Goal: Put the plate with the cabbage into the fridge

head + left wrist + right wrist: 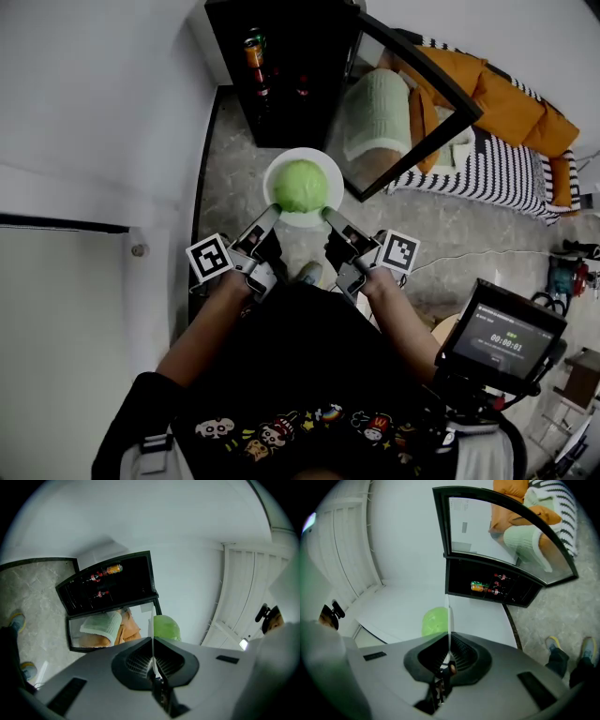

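A white plate [277,169] carrying a round green cabbage [301,186] is held in the air between both grippers, in front of the open black fridge [281,84]. My left gripper [273,212] is shut on the plate's near-left rim. On the near-right rim my right gripper [327,215] is shut too. In the left gripper view the left gripper [153,641] pinches the plate [153,629] edge-on, the cabbage [167,627] just beyond. The right gripper [449,637] likewise clamps the plate [448,618], with the cabbage [435,620] to its left.
The fridge's glass door [412,103] swings open to the right. Cans [255,52] stand on the fridge shelves. A sofa with orange cushions [506,112] lies right of the door. A white wall [94,141] is at the left, and a screen device [506,342] sits near my right side.
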### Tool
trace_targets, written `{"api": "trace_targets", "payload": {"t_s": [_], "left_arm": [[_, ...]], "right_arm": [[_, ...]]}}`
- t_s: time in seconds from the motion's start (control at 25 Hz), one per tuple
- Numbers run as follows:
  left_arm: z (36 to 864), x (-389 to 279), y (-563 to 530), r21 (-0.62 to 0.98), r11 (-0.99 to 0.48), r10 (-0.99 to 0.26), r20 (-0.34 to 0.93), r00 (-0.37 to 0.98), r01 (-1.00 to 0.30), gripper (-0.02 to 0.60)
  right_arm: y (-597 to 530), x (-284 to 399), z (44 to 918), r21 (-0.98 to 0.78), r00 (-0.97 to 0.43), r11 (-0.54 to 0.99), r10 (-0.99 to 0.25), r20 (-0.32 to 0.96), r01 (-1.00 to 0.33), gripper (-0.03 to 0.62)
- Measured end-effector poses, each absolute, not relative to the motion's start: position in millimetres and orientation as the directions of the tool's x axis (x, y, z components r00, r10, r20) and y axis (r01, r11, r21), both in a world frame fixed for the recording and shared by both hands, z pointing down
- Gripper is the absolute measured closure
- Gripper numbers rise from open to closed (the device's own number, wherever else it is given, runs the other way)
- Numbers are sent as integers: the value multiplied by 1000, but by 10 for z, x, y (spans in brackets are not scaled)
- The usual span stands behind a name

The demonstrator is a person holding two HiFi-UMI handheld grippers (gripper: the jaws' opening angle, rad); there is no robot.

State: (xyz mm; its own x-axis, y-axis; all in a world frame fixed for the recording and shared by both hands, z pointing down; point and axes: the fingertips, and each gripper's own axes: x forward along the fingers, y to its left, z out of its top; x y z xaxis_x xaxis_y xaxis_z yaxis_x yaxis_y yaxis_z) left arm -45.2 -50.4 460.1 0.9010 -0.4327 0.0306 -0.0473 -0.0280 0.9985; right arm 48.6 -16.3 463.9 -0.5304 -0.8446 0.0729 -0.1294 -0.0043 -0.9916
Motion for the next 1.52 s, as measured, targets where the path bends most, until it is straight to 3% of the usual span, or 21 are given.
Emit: {"api": "trace_targets", "payload": {"t_s": [1.52], "left_arm": [[4559, -429, -511, 997, -29, -417, 53, 907, -72, 569]], "right_arm": [[-139, 507, 4634, -995, -495, -11, -867, 58, -97, 574]]}}
